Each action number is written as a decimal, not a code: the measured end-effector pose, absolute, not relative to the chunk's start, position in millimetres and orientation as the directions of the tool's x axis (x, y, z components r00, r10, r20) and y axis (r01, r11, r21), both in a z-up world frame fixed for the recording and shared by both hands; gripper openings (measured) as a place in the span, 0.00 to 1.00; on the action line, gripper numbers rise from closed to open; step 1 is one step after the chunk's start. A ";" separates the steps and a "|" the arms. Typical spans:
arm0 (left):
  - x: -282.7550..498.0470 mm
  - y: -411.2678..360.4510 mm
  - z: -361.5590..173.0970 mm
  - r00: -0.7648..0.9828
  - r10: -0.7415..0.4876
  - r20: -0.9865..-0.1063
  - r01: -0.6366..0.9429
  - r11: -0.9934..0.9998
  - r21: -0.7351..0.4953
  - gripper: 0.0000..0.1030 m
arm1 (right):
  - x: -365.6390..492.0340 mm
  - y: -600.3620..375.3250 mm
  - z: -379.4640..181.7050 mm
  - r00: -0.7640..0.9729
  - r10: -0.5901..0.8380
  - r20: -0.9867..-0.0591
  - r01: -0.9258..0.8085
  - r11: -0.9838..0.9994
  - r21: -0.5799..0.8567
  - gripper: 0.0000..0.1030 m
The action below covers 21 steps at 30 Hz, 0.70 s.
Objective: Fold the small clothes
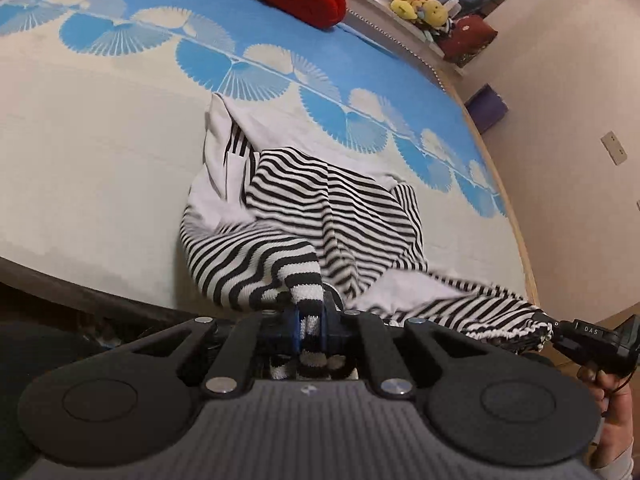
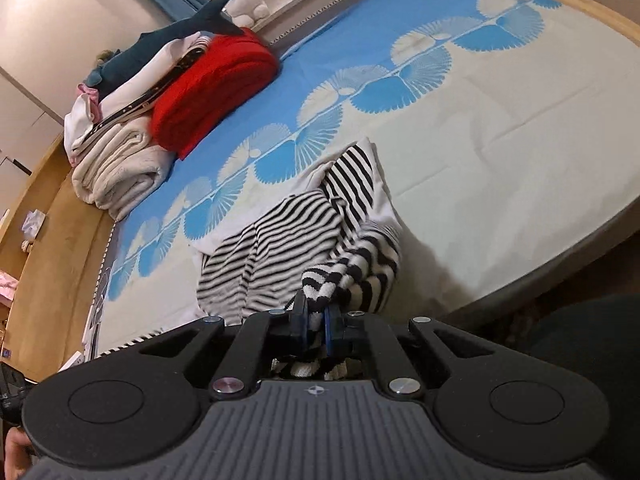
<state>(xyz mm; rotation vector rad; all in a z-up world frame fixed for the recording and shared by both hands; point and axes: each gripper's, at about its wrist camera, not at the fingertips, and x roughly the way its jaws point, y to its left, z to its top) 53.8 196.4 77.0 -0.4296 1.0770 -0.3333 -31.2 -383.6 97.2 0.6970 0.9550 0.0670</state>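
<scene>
Left gripper (image 1: 311,312) clamped on a bunched striped edge of the black-and-white striped garment (image 1: 320,208); right gripper (image 2: 316,316) likewise pinching another striped edge. Garment trails from both grippers onto the bed (image 1: 100,160), near its front edge, part lifted, white lining showing. Red folded blanket (image 2: 212,92) well apart at the bed's far edge

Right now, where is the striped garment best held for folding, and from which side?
At its near striped edge, approached from the bed's front. The left gripper and the right gripper are each shut on a bunched bit of the striped garment there, spaced apart, while the far white part trails on the bedsheet.
</scene>
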 end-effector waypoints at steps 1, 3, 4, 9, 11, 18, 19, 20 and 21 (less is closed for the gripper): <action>63.3 195.7 71.4 0.435 -0.455 -0.777 0.052 0.874 -0.483 0.09 | -23.7 -382.1 93.7 0.591 0.343 -0.730 0.239 0.790 0.564 0.07; 90.0 195.2 56.3 0.422 -0.453 -0.785 0.020 0.870 -0.492 0.09 | 2.2 -380.7 81.2 0.577 0.331 -0.747 0.264 0.789 0.554 0.07; 105.4 195.3 49.3 0.419 -0.456 -0.785 0.010 0.867 -0.498 0.09 | 16.7 -377.7 74.9 0.572 0.328 -0.752 0.267 0.793 0.548 0.07; 214.4 202.3 1.3 0.406 -0.438 -0.802 -0.089 0.855 -0.512 0.10 | 116.7 -351.7 36.5 0.539 0.291 -0.791 0.233 0.851 0.472 0.07; 256.1 205.7 -17.6 0.391 -0.444 -0.807 -0.149 0.834 -0.531 0.15 | 157.6 -344.2 17.5 0.517 0.290 -0.805 0.244 0.852 0.464 0.09; 280.5 242.1 -41.2 0.483 -0.488 -0.727 -0.240 0.724 -0.647 0.49 | 194.6 -363.0 -6.0 0.629 0.203 -0.751 0.226 0.876 0.426 0.43; 276.8 242.4 -36.6 0.483 -0.483 -0.731 -0.214 0.744 -0.633 0.50 | 192.3 -368.8 -9.7 0.611 0.216 -0.761 0.230 0.872 0.432 0.48; 273.0 239.5 -28.4 0.497 -0.470 -0.729 -0.148 0.782 -0.605 0.50 | 190.1 -373.4 -9.8 0.594 0.217 -0.775 0.236 0.874 0.425 0.48; 270.3 234.0 -21.9 0.502 -0.451 -0.738 -0.084 0.824 -0.560 0.52 | 187.5 -376.8 -7.7 0.617 0.211 -0.758 0.214 0.882 0.420 0.48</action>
